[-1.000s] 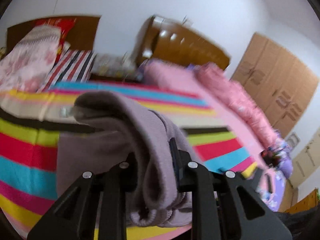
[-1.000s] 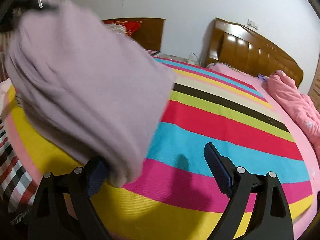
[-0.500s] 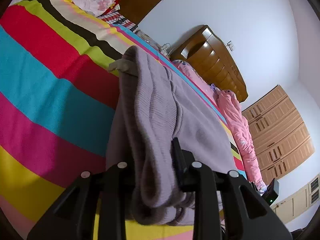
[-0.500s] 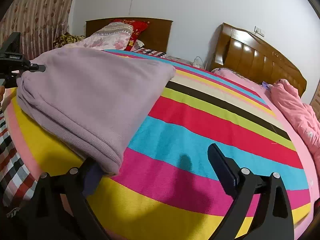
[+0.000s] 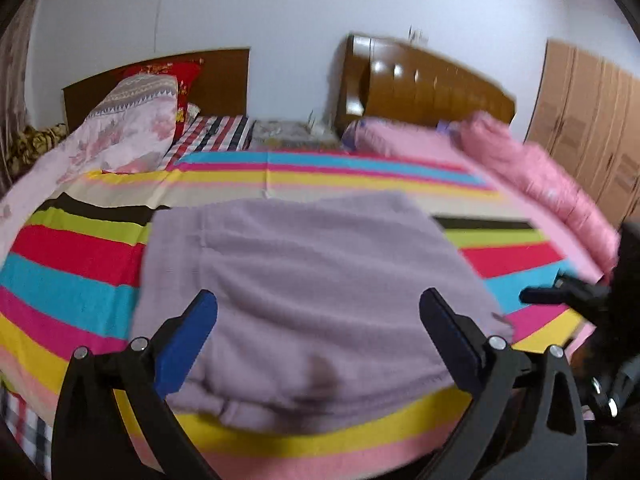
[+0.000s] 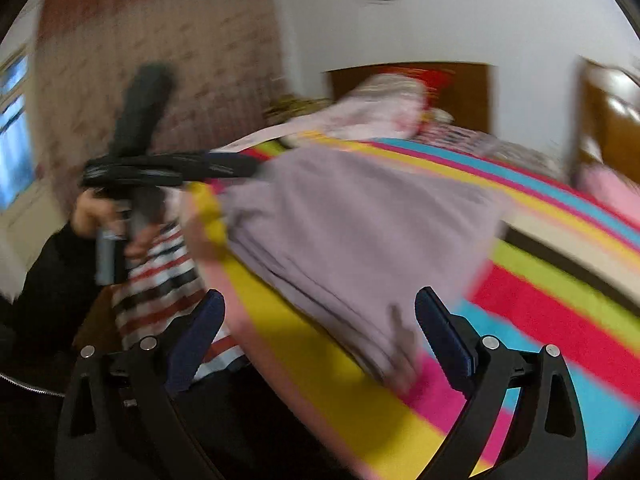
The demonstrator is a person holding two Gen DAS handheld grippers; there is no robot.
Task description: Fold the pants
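The lilac knit pants point(image 5: 312, 292) lie folded in a flat stack on the striped bedspread point(image 5: 80, 280), near its front edge. My left gripper point(image 5: 320, 336) is open and empty, its jaws wide apart just in front of the stack's near edge. In the right wrist view the pants point(image 6: 352, 232) lie left of centre on the bed. My right gripper point(image 6: 320, 340) is open and empty, off the stack's right corner. The left gripper point(image 6: 172, 172) shows there, held in a hand at the stack's far side. This view is motion-blurred.
Pink quilt point(image 5: 552, 192) along the bed's right side. Flowered pillows point(image 5: 124, 132) and wooden headboards point(image 5: 424, 84) at the back. Wardrobe point(image 5: 592, 128) at right. A checked sheet point(image 6: 168, 280) hangs over the bed's near-left edge. The right gripper point(image 5: 568, 296) shows at the left wrist view's right edge.
My left gripper has let go of the pants and opened wide; the stack now lies flat on the bed. My right gripper has stayed open and swung left.
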